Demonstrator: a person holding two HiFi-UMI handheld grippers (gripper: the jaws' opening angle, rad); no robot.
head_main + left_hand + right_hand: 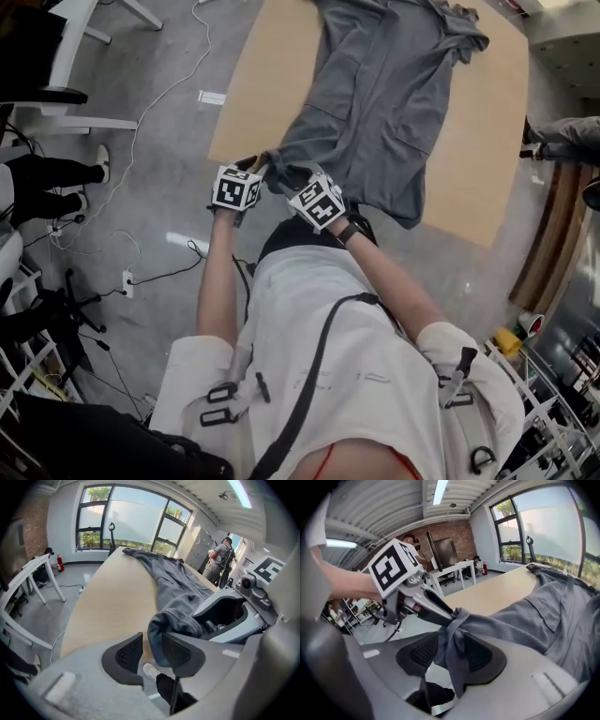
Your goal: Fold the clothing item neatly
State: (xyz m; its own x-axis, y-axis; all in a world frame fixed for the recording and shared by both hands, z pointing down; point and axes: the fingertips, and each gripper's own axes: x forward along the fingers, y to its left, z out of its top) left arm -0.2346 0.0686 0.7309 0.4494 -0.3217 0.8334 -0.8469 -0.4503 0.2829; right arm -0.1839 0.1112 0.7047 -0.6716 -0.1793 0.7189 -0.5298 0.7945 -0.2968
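A grey garment [375,103] lies lengthwise on the tan table [272,75], and its near end is pulled off the table's near edge. Both grippers meet at that end, close together. My left gripper [261,161] is shut on a bunched fold of the garment [173,616], which sits between its pads [152,651]. My right gripper [292,178] is shut on a neighbouring strip of the cloth [454,634], which hangs down between its pads [451,651]. In the right gripper view the left gripper [440,613] pinches the cloth just beyond my jaws. The garment's pockets [543,616] show further along.
Cables [141,112] and a power strip [127,281] lie on the grey floor to the left. Someone's legs [56,173] are at the far left. A white desk [28,573] stands left of the table. A person [220,562] stands beyond its far end. Boards [553,234] lean at the right.
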